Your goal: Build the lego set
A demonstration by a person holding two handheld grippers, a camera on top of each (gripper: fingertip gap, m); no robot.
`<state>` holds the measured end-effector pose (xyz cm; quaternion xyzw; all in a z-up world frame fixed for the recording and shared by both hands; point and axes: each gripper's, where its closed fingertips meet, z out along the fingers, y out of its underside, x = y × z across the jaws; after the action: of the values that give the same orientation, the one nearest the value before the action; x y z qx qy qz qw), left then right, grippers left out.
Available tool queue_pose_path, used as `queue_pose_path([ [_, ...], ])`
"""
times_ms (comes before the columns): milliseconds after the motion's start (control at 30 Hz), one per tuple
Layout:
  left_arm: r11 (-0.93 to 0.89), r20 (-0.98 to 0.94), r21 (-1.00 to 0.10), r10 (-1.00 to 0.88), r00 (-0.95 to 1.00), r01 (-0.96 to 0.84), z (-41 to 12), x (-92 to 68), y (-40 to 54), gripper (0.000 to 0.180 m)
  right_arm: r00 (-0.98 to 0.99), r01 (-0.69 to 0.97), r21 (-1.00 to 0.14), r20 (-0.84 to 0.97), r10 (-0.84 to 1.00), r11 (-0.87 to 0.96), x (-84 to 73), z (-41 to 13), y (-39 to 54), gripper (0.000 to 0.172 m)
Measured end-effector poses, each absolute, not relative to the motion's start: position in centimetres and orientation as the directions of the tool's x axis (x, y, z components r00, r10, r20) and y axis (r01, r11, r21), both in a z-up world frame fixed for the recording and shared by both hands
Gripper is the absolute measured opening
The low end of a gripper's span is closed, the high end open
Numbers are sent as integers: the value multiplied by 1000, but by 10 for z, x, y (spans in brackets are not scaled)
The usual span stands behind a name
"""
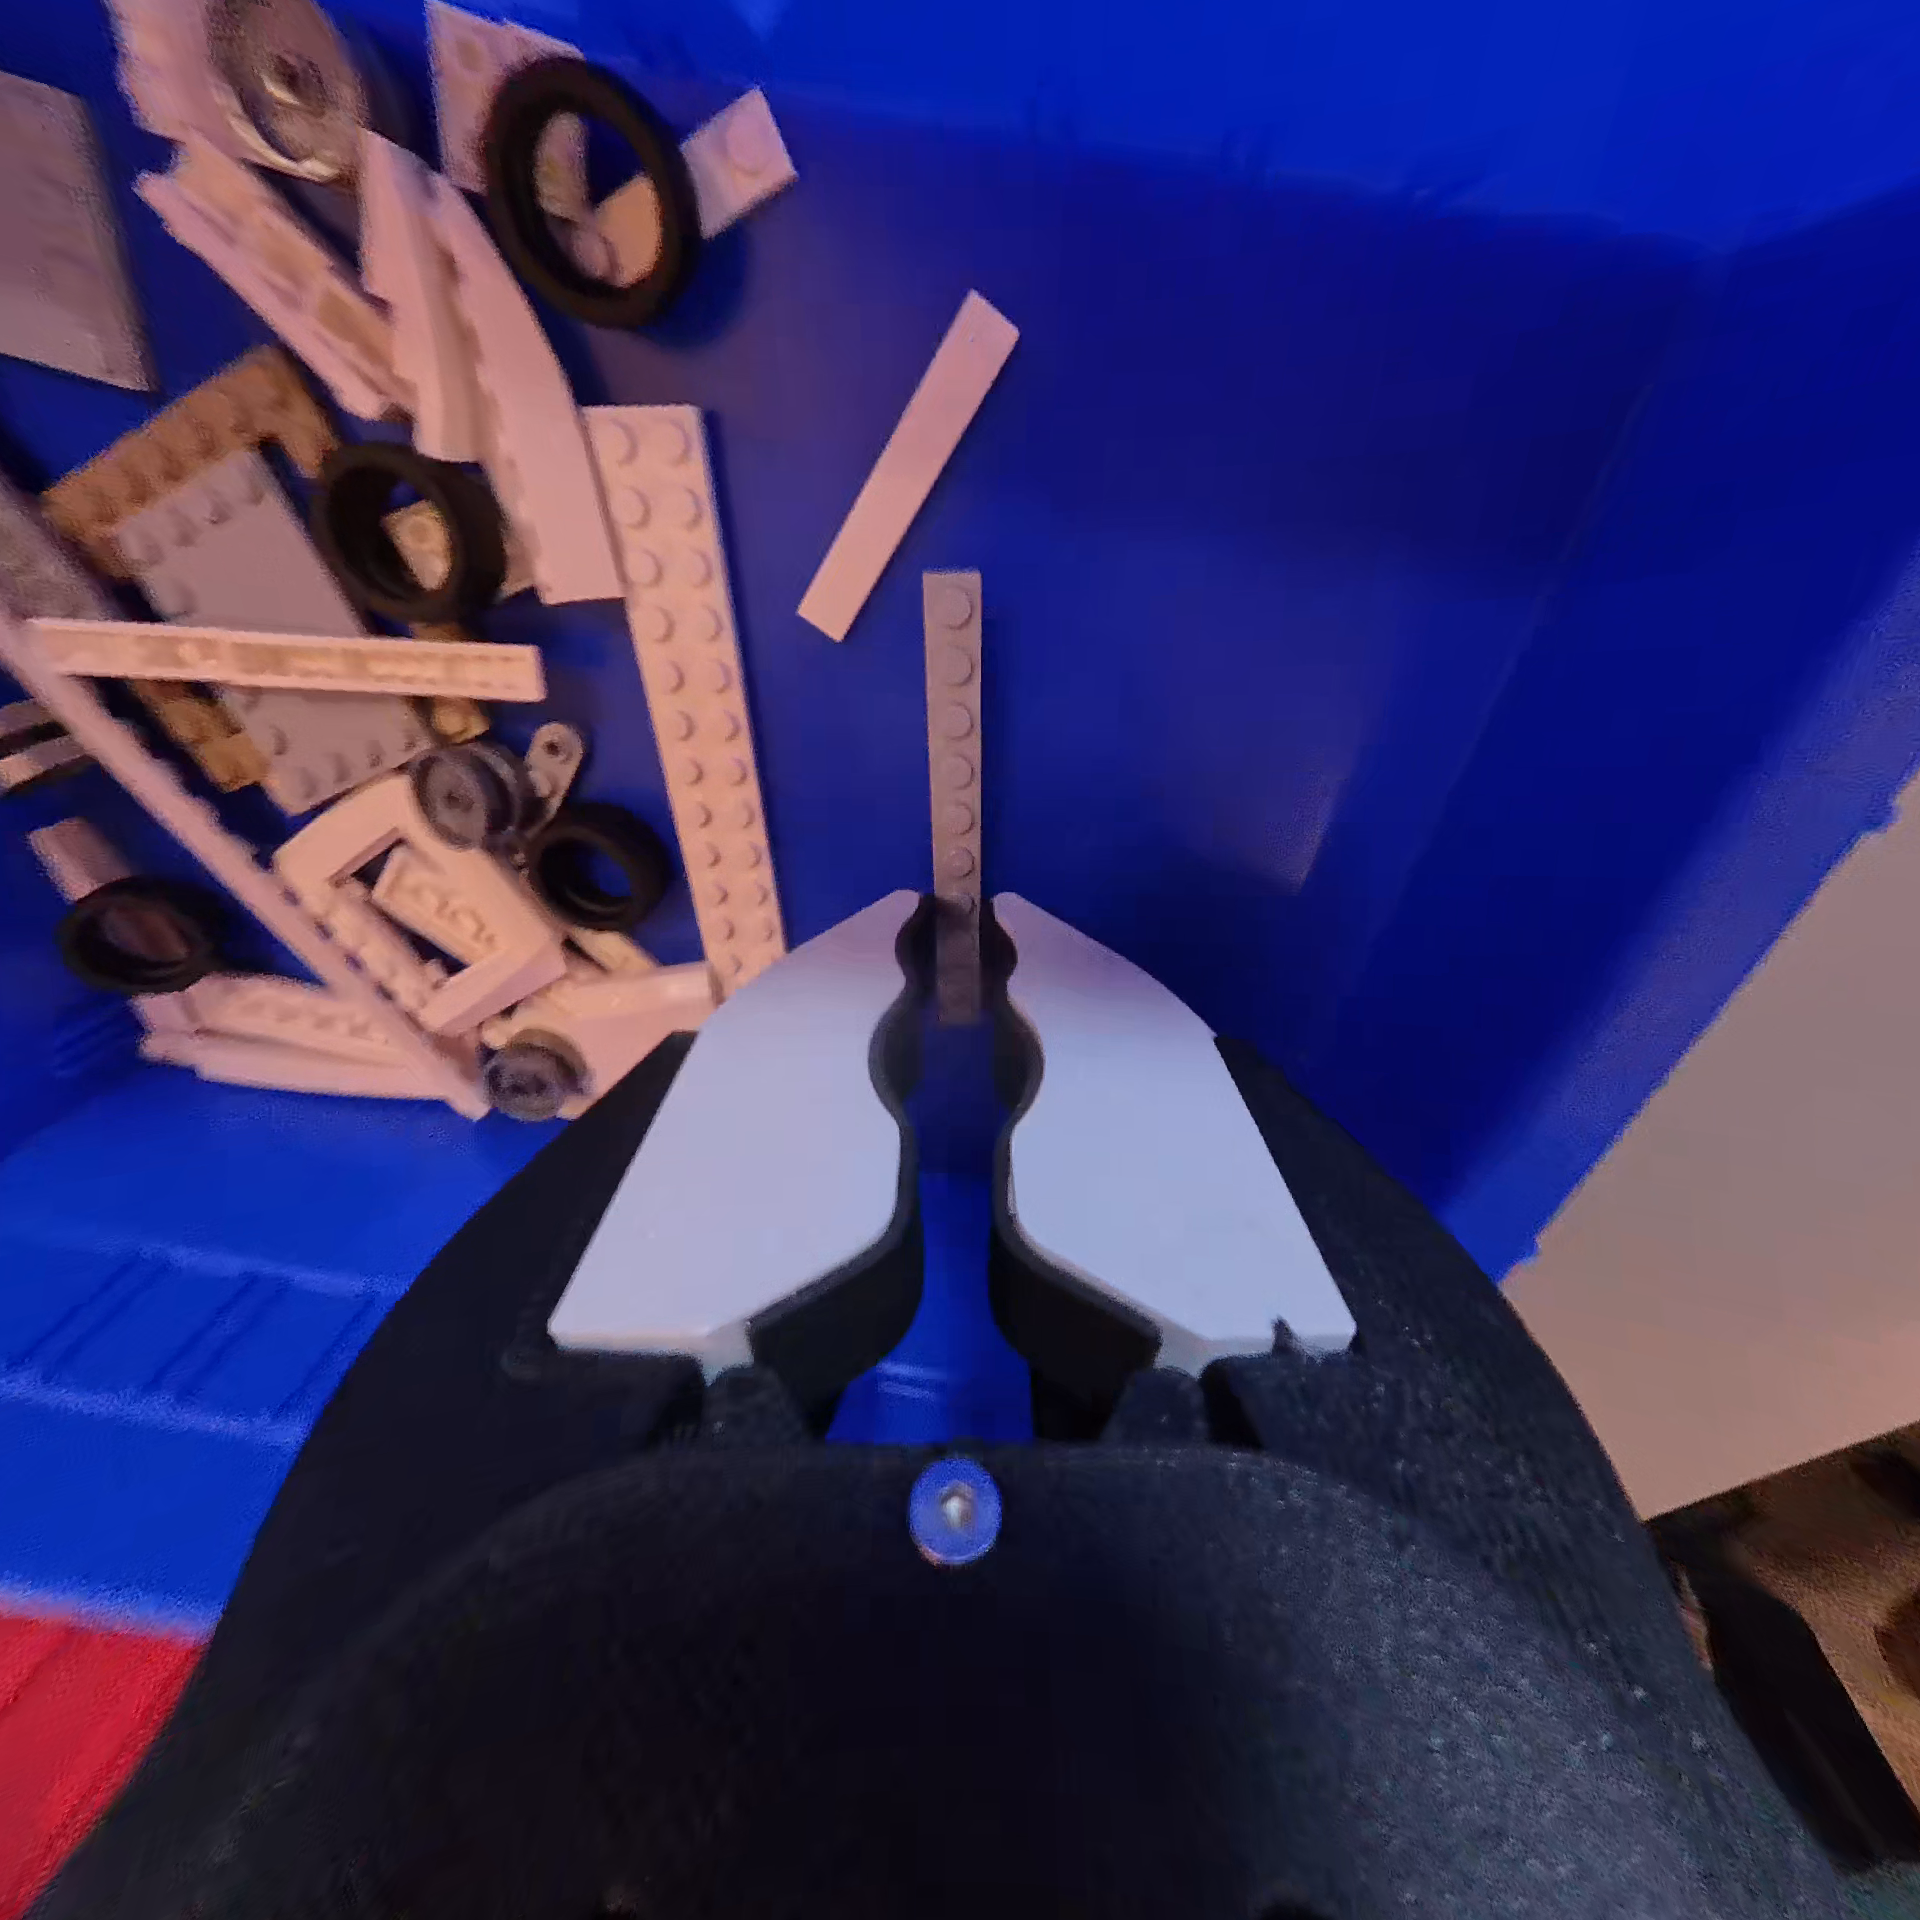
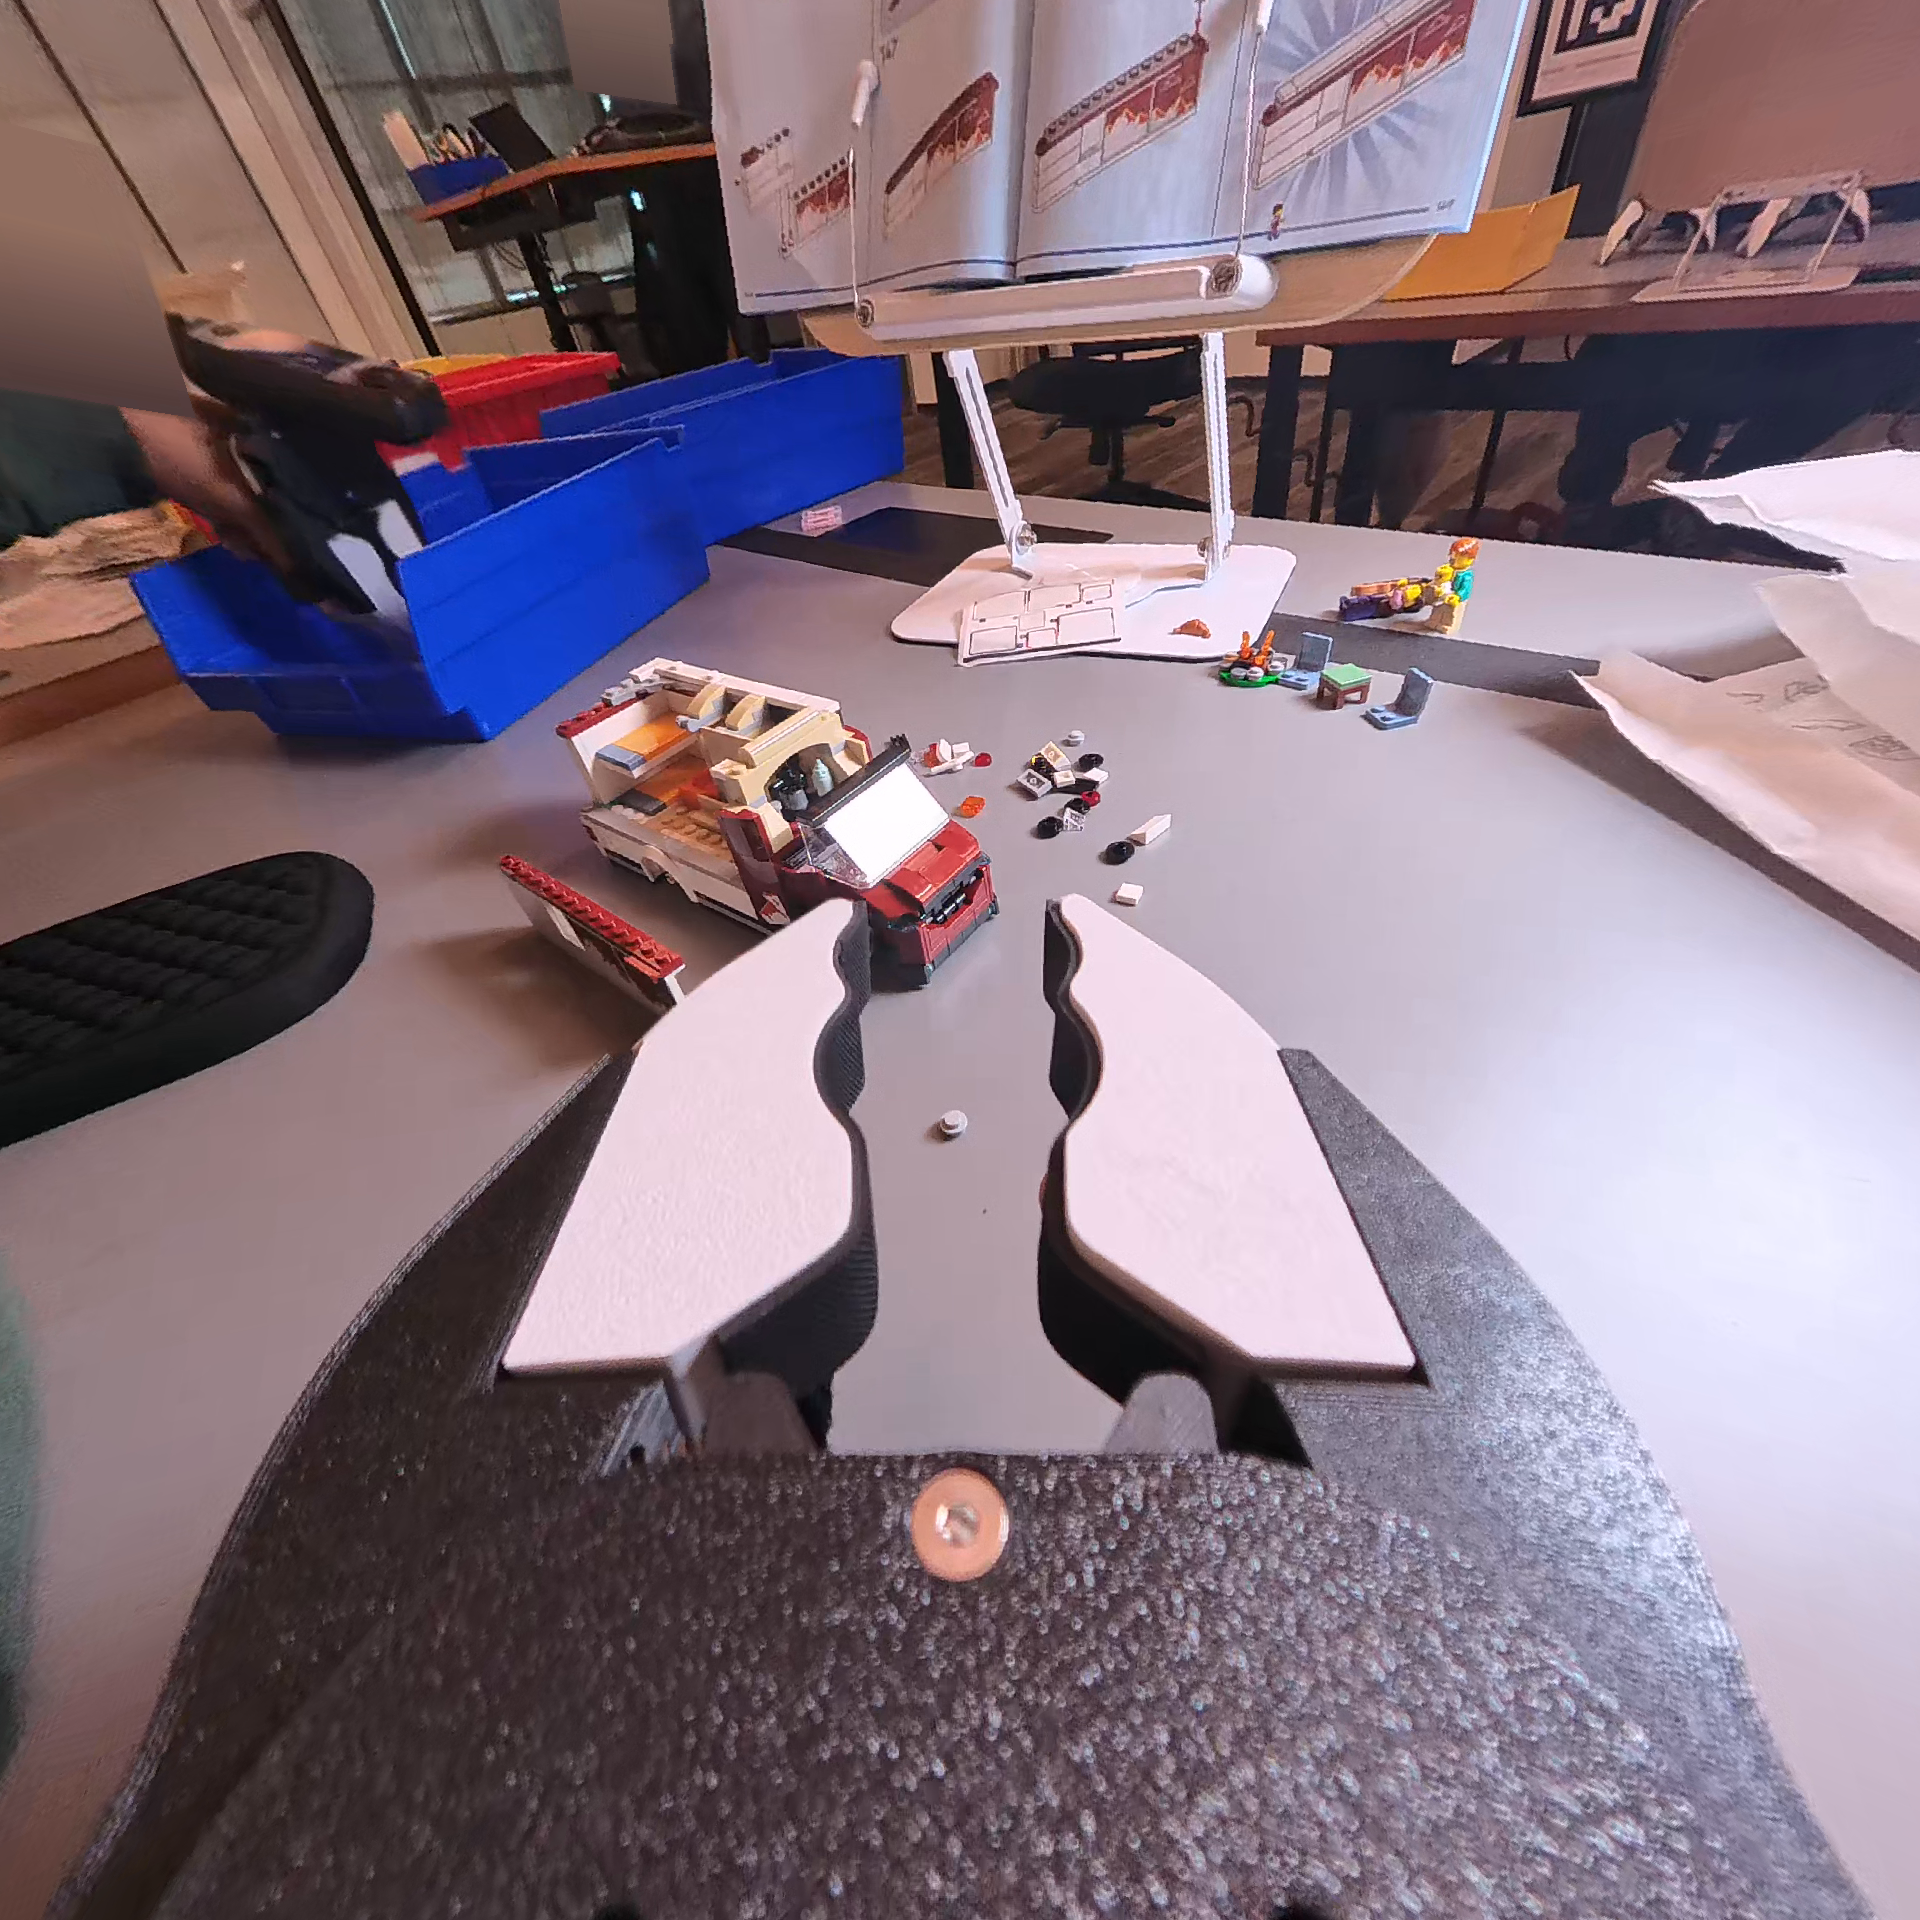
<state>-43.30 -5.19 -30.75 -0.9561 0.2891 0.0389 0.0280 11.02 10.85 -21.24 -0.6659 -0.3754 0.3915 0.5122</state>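
**Grey strip gripped inside blue bin**

A thin grey studded plate [image 1: 954, 748] is clamped end-on by the left gripper [image 1: 956, 914] inside the blue bin [image 1: 1351, 520], right of the heaped pale pieces [image 1: 343, 644]. The right gripper [image 2: 951, 914] is held apart, empty, above the grey table [image 2: 1455, 1039], just right of the near red-and-cream van model [image 2: 779, 810].

Left wrist view peers steeply down, close inside the blue bin [image 1: 1351, 520]. Right wrist view sits low over the grey tabletop [image 2: 1455, 1039], facing forward past the toy van [image 2: 779, 821]. Shared ground: that blue bin [image 2: 540, 592], far left, with the left gripper [image 2: 312, 499] dipping in.
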Motion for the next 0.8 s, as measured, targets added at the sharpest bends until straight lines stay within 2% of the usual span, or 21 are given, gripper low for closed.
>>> queue_pose_path([
  [33, -832, -120, -57, -543, 831, -552, -297, -432, -51, 9, 411, 95, -977, -138, 901, -193, 111, -212, 109, 31],
  [200, -752, -237, -246, -565, 790, -611, -220, -373, -49, 8, 407, 87, -978, -140, 903, -191, 109, -212, 109, 31],
  [300, -644, -257, -326, -644, 720, -692, -200, -293, -45, 8, 395, 81, -978, -145, 907, -192, 105, -211, 109, 31],
  [400, -512, -183, -399, -768, 614, -760, -214, -194, -48, 8, 395, 82, -980, -135, 909, -181, 105, -210, 108, 31],
  [567, -397, 6, -465, -895, 446, -791, -270, -63, -52, 8, 405, 66, -981, -143, 903, -185, 109, -208, 108, 31],
  [800, -372, 37, -451, -916, 400, -811, -312, 15, -20, 8, 412, 70, -983, -127, 902, -170, 111, -209, 108, 31],
])
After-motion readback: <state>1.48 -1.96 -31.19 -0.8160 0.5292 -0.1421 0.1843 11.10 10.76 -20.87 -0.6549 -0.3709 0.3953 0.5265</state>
